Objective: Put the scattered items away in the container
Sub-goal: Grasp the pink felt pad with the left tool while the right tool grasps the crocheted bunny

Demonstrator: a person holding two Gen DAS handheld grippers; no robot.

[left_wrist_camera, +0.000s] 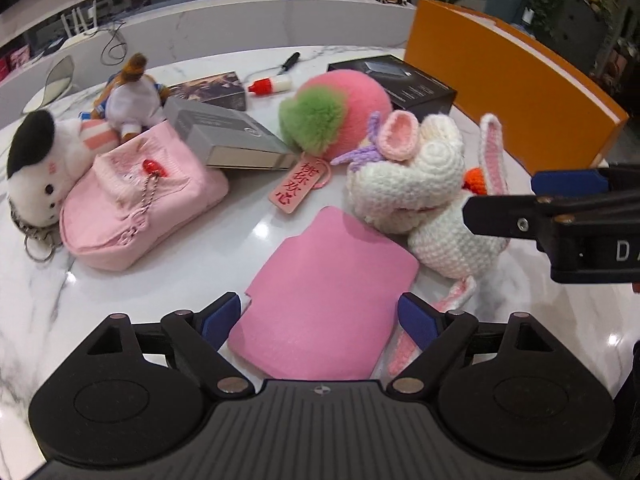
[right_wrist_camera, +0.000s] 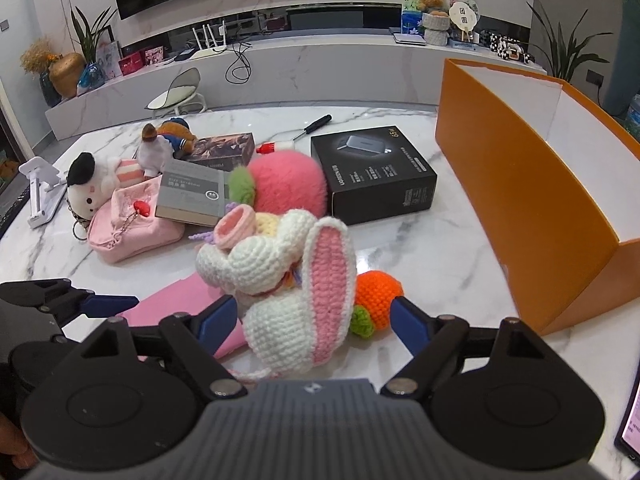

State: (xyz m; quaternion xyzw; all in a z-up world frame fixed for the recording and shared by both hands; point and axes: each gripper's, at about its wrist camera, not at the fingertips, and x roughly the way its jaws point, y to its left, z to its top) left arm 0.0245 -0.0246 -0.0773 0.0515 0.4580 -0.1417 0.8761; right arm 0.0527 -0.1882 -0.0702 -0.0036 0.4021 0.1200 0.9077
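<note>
Right claw (right_wrist_camera: pixel 312 314): wide open, its two blue tips on either side of the crochet bunny (right_wrist_camera: pixel 288 276). It holds nothing.
Left claw (left_wrist_camera: pixel 320 314): wide open too, its tips on either side of the near end of the flat pink pouch (left_wrist_camera: pixel 324 300). It holds nothing.
Crochet bunny: lies on the white table (right_wrist_camera: pixel 420 248), soft and lumpy, with a big pink ear up and an orange carrot (right_wrist_camera: pixel 378 294) by its side.
Grip tip for the bunny: I think it is best to close on the fat white body, not on the floppy ear, so it does not swing or slip.
Grip tip for the pouch: it is thin and lies flat, so the tips should go low and pinch its edge.
Orange box (right_wrist_camera: pixel 532 208): this is the container, open on top, to the right of the bunny and a bit apart from it. What lies inside is mostly hidden.
Lift tip: the box wall is tall, so a toy must go up high before it goes over.
Other things on the table: a fluffy peach toy (right_wrist_camera: pixel 286 184), a black charger box (right_wrist_camera: pixel 376 176), a grey book (right_wrist_camera: pixel 192 192), a pink bag (right_wrist_camera: pixel 132 228) and a small white plush (right_wrist_camera: pixel 86 188).
Watch out: the bunny touches the peach toy and may drag it.
</note>
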